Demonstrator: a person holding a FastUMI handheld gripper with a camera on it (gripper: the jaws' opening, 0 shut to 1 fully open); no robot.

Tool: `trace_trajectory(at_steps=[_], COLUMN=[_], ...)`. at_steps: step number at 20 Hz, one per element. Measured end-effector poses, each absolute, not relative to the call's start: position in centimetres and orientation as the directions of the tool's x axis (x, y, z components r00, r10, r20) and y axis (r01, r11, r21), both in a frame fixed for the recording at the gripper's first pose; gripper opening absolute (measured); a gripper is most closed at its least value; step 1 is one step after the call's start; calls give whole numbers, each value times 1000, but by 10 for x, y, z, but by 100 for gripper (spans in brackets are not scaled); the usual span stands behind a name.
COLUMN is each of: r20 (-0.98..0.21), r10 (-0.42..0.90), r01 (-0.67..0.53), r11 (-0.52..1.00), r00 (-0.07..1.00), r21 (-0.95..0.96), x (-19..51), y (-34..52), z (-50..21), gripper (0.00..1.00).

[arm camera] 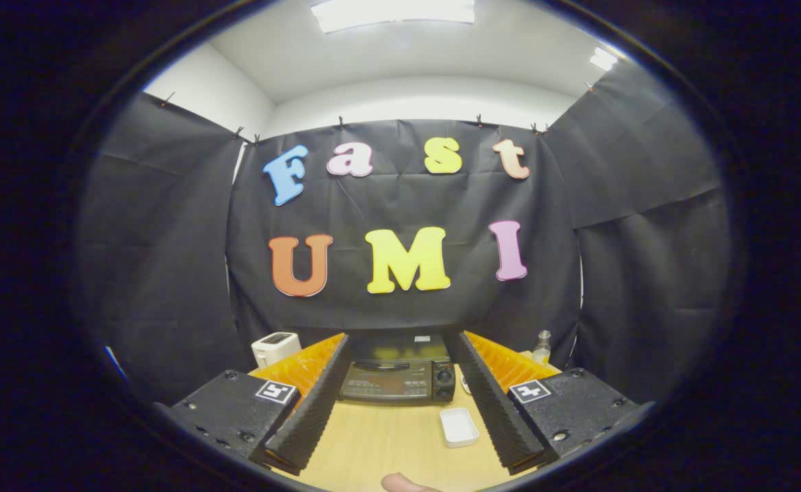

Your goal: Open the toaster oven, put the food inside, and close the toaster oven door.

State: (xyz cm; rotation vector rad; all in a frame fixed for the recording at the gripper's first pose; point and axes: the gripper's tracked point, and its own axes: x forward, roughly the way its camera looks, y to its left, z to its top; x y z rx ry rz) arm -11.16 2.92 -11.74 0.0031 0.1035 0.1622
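A light wooden worktop (387,437) is carrying a black toaster oven (398,374) with its door closed, sitting at the far edge beyond the gripper (400,447), whose fingers are standing spread wide and holding nothing. A white toaster (275,347) is standing off to the oven's left. A small white tray (458,427) is lying just inside the right finger, and a clear bottle (542,346) is standing at the far right.

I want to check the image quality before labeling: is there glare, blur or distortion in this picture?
In the gripper view, fisheye distortion bends the wall and ceiling lines; the ceiling lights are blown out, while the toaster oven is dim but sharp, its door faintly reflecting. The open claw holds nothing; the white tray on the table is evenly lit, without hard shadow.
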Motion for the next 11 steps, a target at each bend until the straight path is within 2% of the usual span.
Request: trace_trajectory(at_steps=[5,11], r20=[-92,-101], r10=[173,210], r01=[-179,-215], r11=[982,976], r00=[981,973], r21=[-64,-43], x=[-132,-138], y=[30,45], z=[-121,-125], gripper=[99,99])
